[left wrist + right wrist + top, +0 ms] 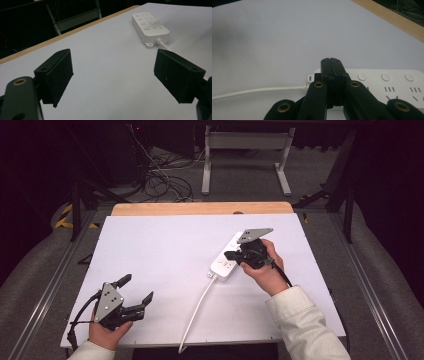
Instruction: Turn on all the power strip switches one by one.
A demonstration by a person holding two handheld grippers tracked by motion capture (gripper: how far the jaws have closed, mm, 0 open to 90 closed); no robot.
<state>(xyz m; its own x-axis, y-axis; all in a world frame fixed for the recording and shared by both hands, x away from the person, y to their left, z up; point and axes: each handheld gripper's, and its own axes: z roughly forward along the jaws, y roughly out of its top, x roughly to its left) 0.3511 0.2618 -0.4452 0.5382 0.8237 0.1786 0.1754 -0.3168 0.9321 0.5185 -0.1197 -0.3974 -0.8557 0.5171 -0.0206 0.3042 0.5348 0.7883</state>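
The right hand-held gripper (331,61), its jaws pressed together with nothing between them, is hovering over the near end of the white power strip (228,258) lying right of centre on the table (165,255). Judging by this, pressing a switch button calls for a straight downward push. The left hand-held gripper (113,77) is waiting near-left, jaws apart.

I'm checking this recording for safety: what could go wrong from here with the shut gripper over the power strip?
1. The right gripper, jaws shut with nothing between them, sits over the cord end of the power strip; pressing down could slide the strip across the smooth table rather than work a button.
2. The cord trails off the table's near edge; a snag there could tug the strip.
3. The left gripper, open and apart, isn't steadying it.
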